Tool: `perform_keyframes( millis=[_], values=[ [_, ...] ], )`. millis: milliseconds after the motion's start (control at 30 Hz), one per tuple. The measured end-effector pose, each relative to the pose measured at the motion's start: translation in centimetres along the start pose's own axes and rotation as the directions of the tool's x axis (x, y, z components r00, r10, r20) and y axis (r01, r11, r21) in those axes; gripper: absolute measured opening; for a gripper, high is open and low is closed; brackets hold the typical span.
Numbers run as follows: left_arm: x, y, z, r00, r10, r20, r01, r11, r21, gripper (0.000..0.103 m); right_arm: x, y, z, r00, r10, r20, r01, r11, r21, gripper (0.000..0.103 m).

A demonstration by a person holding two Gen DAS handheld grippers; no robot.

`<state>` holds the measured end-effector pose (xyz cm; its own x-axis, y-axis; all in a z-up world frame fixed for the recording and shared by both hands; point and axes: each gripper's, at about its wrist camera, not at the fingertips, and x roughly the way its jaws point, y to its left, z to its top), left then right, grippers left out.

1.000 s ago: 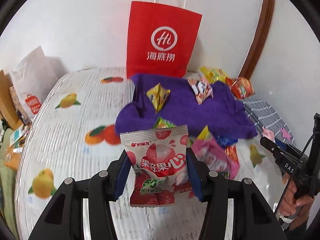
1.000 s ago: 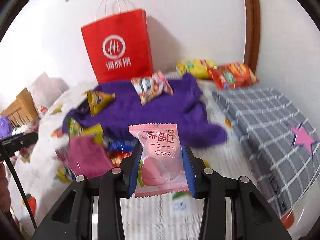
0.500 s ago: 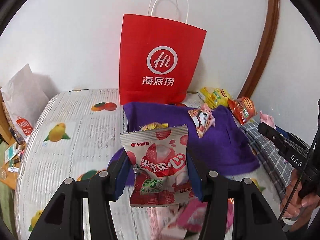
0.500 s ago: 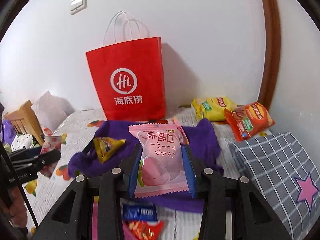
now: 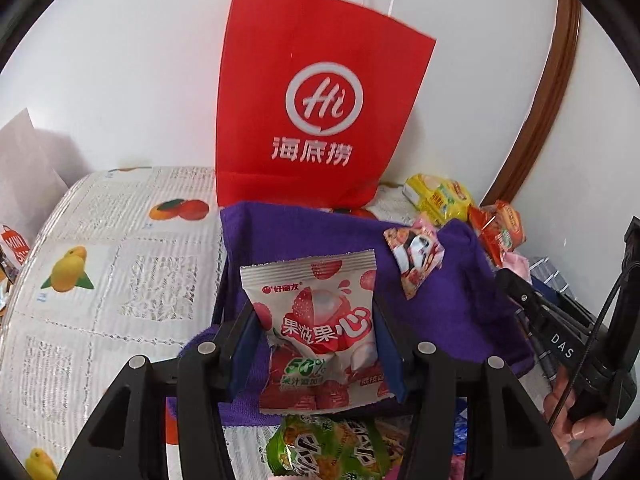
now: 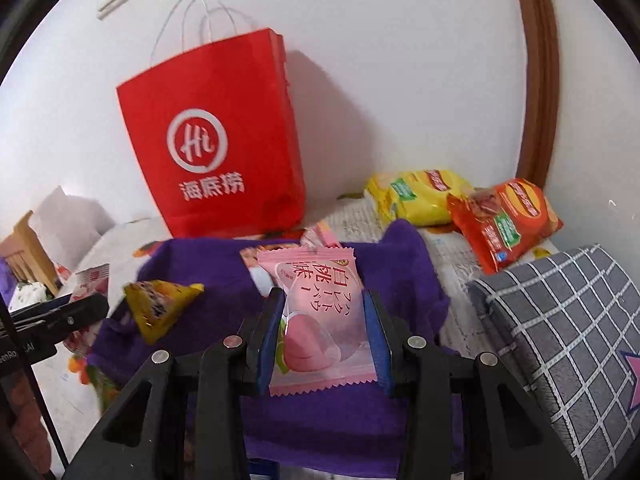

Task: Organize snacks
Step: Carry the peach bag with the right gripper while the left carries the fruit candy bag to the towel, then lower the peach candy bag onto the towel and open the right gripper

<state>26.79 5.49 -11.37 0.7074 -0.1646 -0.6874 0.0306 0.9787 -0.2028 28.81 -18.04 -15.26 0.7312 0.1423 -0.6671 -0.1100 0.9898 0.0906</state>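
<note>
Left gripper (image 5: 316,332) clamps lychee gummy packet (image 5: 320,332); right gripper (image 6: 324,336) clamps pink peach packet (image 6: 320,320). Red paper bag (image 5: 316,96) at twelve o'clock.

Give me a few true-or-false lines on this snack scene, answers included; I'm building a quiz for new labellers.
1. The left claw grips a lychee gummy packet. True.
2. The right claw is empty. False: it grips a pink peach candy packet.
3. The red paper bag lies flat. False: it stands upright against the wall.
4. A yellow chip bag sits beside an orange chip bag. True.
</note>
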Motion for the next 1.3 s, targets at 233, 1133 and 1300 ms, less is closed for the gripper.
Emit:
perform_keyframes(
  millis=[233,1133,1300],
  values=[
    [0.7,0.5,-0.2,1.000,0.020,0.017,-0.020,1.000,-0.005,0.051,1.8,-2.4,-1.1,0.997,0.019,-0.069,-0.010,0.993,0.121,0.040],
    [2.6,0.5,-0.8,0.998,0.029,-0.047,-0.030,1.000,-0.007,0.051,3.1,-0.8,-2.0,0.992,0.027,-0.120,-0.018,0.997,0.076,0.040],
    [2.8,0.7,-0.8,0.998,0.032,-0.051,-0.033,0.999,-0.014,0.051,3.6,-0.6,-2.0,0.990,0.028,-0.140,-0.017,0.997,0.075,0.041]
  ],
)
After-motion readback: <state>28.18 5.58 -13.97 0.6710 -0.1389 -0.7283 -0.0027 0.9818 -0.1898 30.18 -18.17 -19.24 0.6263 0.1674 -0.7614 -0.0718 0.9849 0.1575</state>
